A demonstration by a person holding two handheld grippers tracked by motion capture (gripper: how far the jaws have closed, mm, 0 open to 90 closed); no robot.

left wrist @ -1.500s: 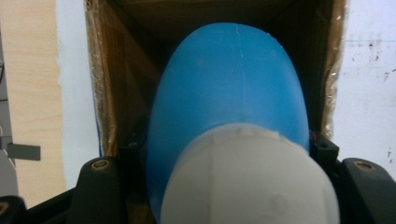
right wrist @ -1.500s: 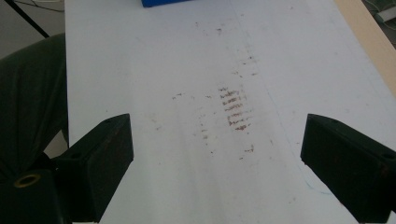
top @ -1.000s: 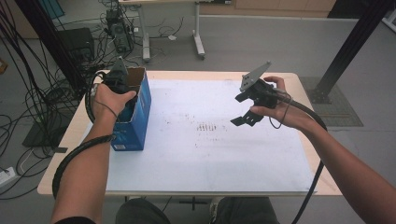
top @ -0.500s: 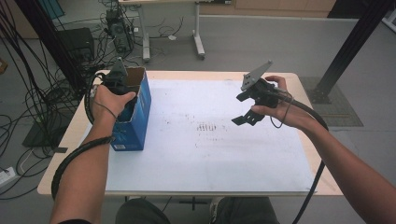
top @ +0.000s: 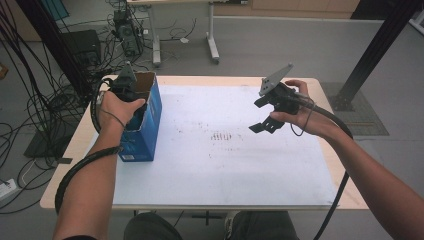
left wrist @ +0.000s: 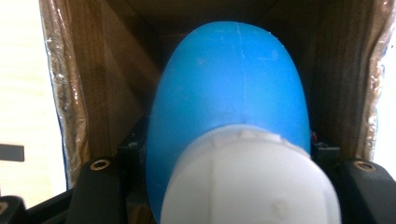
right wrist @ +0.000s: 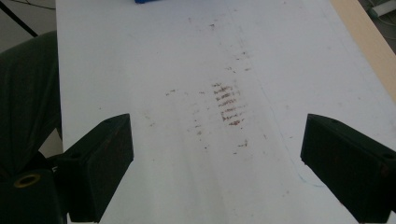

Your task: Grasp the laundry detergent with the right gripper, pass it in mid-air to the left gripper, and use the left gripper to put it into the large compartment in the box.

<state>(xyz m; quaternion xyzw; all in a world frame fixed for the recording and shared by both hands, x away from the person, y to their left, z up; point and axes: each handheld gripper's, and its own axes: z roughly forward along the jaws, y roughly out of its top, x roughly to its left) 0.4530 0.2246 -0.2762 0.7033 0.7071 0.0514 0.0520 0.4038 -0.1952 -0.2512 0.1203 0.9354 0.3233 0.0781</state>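
Two grippers are in your hands. Your left gripper (top: 127, 90) reaches down into the open top of the blue box (top: 145, 131), which stands at the desk's (top: 225, 200) left edge, nearer the far corner. Its jaws are clamped on a blue bottle with a white cap (left wrist: 233, 112), held inside the box's brown cardboard walls. Your right gripper (top: 265, 125) hovers above the white mat (top: 240, 170) toward the desk's right edge, jaws spread wide with nothing between them, over a patch of brown smudges (right wrist: 226, 105).
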